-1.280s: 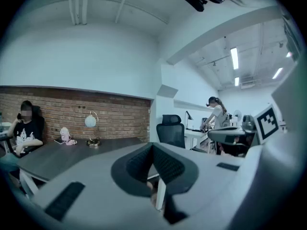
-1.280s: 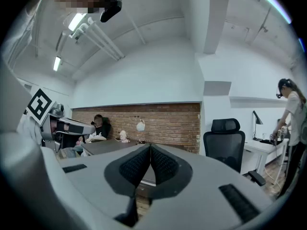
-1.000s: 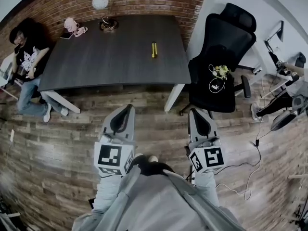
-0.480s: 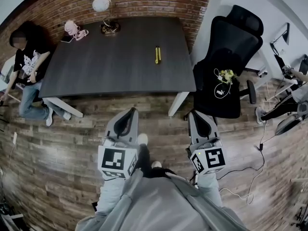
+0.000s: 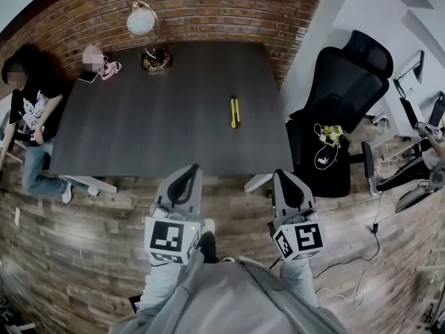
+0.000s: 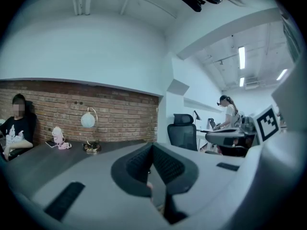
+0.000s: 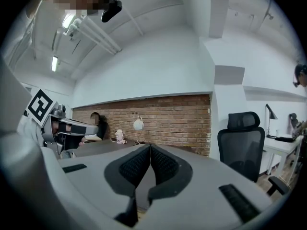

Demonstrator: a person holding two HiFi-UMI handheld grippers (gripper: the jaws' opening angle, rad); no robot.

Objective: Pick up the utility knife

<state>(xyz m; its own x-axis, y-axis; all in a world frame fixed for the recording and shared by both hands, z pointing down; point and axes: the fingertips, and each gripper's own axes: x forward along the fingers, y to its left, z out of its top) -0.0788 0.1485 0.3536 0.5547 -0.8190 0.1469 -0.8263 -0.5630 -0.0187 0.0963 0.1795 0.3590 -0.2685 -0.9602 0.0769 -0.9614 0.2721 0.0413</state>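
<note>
Below, on the dark table (image 5: pixel 139 127), flat toward the right half: the yellow utility knife (image 5: pixel 235 111), lengthwise away from the near edge and apart from everything else on the top. Too small to tell blade end from handle end. Not to be made out in either gripper view, with grey gripper bodies filling the lower half there and covering most of the tabletop.

Held just short of the table's near edge, over the wood floor (image 5: pixel 69 235): left gripper (image 5: pixel 192 168) and right gripper (image 5: pixel 284 175), both well apart from the knife. Clenched, both of them: ribbed pads (image 6: pixel 170 166) meeting at the tip in the left gripper view, likewise in the right gripper view, with nothing caught between.

At the far left corner of the table, a globe lamp (image 5: pixel 141 22) on a brass base, and beside it a pink thing (image 5: pixel 106 67), half under a mosaic patch and hard to name. Seated at the left end, a person (image 5: pixel 28 113), partly cut off by the picture's edge. To the right of the table, a black office chair (image 5: pixel 351 96) with something small and yellowish on the seat, too fine to identify. At the bottom, only grey sleeves (image 5: pixel 229 298), the hands hidden behind the marker cubes.
</note>
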